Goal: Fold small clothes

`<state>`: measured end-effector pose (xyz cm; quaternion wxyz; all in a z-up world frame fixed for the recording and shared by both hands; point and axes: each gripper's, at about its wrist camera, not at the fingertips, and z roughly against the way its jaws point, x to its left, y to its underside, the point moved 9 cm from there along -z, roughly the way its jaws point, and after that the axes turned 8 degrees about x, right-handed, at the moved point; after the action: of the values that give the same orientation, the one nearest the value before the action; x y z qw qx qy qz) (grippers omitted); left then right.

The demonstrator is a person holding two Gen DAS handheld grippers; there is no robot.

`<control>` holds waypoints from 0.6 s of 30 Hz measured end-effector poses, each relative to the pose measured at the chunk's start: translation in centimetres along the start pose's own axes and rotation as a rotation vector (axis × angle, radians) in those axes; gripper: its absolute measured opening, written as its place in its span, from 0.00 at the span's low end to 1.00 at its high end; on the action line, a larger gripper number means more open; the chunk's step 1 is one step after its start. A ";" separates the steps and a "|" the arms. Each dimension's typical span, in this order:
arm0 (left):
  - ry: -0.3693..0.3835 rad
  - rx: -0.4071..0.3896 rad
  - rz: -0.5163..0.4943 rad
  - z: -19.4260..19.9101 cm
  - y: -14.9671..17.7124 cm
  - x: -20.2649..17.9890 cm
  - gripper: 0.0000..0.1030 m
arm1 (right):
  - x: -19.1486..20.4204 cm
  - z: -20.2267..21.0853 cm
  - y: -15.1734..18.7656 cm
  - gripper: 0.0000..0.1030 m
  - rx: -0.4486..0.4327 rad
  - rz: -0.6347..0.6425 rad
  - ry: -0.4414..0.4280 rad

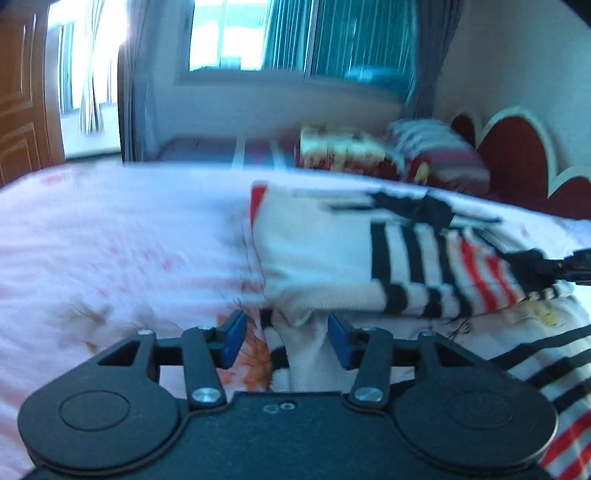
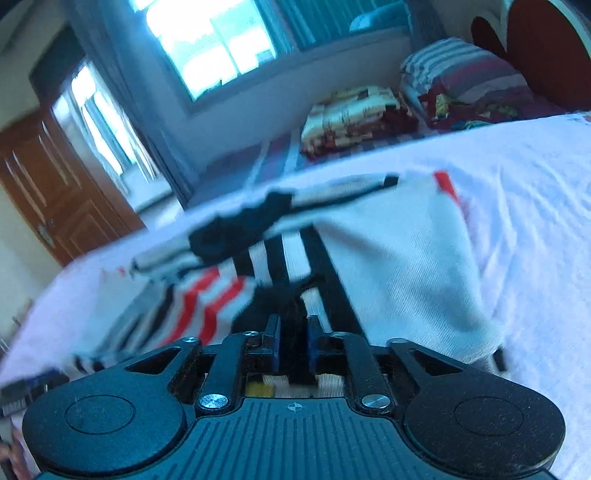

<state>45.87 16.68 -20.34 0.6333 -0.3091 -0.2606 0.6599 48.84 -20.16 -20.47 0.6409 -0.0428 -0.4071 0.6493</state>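
Observation:
A small white garment (image 1: 325, 254) with black and red stripes lies on the pink bed sheet (image 1: 110, 243), partly folded over itself. My left gripper (image 1: 286, 341) is open, its blue pads either side of a white fold of the garment. My right gripper (image 2: 293, 341) is shut on a dark striped part of the garment (image 2: 399, 266). The right gripper also shows at the right edge of the left wrist view (image 1: 561, 267). Both views are blurred by motion.
Folded patterned blankets (image 1: 340, 147) and a striped pillow (image 1: 439, 147) lie at the far side by a red headboard (image 1: 517, 155). A window (image 1: 295, 33), curtains and a wooden door (image 2: 55, 192) are behind the bed.

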 end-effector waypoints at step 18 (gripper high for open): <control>0.035 0.014 0.003 -7.8 -3.8 -4.2 0.41 | 4.3 -0.1 -3.8 0.03 -0.184 0.351 0.092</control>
<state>54.21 12.36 -22.42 0.6389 -0.3168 -0.2442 0.6572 51.16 -16.91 -16.33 0.5291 -0.2012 -0.4215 0.7085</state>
